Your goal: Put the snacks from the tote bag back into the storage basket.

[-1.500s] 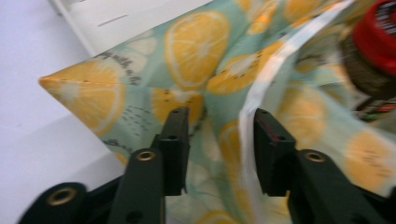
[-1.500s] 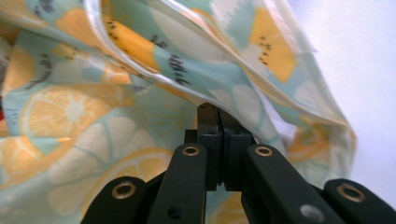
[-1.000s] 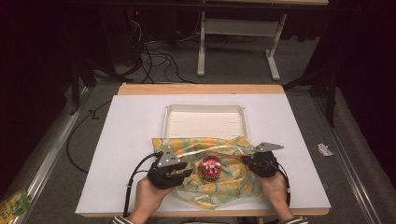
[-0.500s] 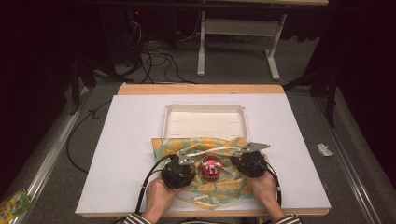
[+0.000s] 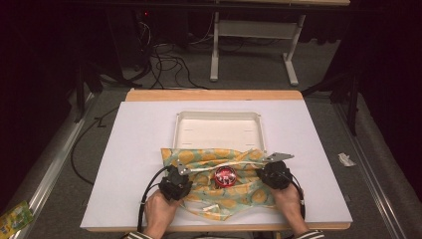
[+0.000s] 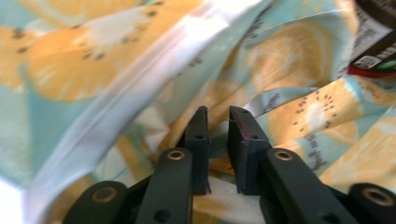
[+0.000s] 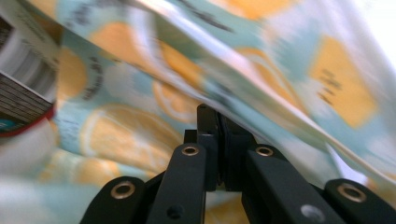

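The right tongs (image 7: pixel 223 140) have their jaws pressed together on a fold of the lemon-print bag (image 7: pixel 140 135), and in the high view they (image 5: pixel 263 172) sit at the bag's right side. The left tongs (image 6: pixel 219 140) have just been closing, but a narrow gap remains between the jaws; the fabric (image 6: pixel 140 93) lies rumpled around and behind them, and I cannot tell whether a fold is actually pinched between the pads, so I read them as not yet gripping. From above, the left tongs (image 5: pixel 180 175) sit at the bag's left side, the hand (image 5: pixel 158 209) coming in from the near edge of the table (image 5: pixel 139 139).

The bag (image 5: pixel 239 194) lies crumpled across the near middle of the table, its long axis running left to right, parallel to the near edge. A red-topped can (image 5: pixel 225 176) stands in the opening between the two tongs, roughly midway, so neither hand is clearly nearer to it. Just beyond the bag, toward the far edge, sits a shallow white tray (image 5: pixel 218 115), its near rim touching or slightly covered by the fabric.

The coming move likely turns on the left tongs catching the cloth edge directly ahead of their jaws, so both sides can be lifted evenly around the can.
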A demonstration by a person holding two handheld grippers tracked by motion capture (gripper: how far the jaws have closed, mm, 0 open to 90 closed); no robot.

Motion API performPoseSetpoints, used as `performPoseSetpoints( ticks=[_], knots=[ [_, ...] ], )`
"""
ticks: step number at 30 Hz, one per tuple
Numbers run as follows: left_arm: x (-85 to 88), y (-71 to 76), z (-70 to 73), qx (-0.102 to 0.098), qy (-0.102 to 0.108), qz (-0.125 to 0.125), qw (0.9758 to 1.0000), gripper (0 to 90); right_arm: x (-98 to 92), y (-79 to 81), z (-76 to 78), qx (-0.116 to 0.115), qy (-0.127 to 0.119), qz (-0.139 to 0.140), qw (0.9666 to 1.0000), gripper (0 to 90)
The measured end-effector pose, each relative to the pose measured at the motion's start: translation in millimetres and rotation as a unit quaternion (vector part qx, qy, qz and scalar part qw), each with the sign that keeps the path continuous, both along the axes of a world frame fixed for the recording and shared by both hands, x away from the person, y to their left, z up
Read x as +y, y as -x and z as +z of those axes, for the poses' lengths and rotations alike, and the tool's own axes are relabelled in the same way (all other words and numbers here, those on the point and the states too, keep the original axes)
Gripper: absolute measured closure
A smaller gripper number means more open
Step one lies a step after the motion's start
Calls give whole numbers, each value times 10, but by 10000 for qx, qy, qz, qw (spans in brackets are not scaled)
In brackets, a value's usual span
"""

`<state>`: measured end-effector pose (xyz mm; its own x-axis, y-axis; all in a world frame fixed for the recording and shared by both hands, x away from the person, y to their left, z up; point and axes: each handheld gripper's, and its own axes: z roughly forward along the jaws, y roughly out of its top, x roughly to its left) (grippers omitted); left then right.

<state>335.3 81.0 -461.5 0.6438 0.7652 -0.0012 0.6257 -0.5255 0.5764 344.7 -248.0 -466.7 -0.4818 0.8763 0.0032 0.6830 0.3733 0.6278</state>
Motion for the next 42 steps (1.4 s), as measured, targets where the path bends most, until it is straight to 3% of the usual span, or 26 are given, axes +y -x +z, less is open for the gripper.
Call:
performPoseSetpoints(
  ticks=[6,14,21,30,42],
  knots=[
    [132,3,-8,-42,-29,171,9998,900,-160,47,-6,-24,-43,-219,9997,900],
    [229,25,-9,4,20,185,9998,900,-223,94,-21,-131,26,-317,9994,900],
    [306,130,-7,15,19,135,9999,900,-234,123,-24,-186,115,-320,9993,900],
    [340,165,-22,-73,68,76,9999,900,-314,178,-14,-160,179,-402,9989,900],
    [373,155,-37,-105,197,14,9998,900,-402,241,-22,-187,107,-457,9987,900]
  ],
)
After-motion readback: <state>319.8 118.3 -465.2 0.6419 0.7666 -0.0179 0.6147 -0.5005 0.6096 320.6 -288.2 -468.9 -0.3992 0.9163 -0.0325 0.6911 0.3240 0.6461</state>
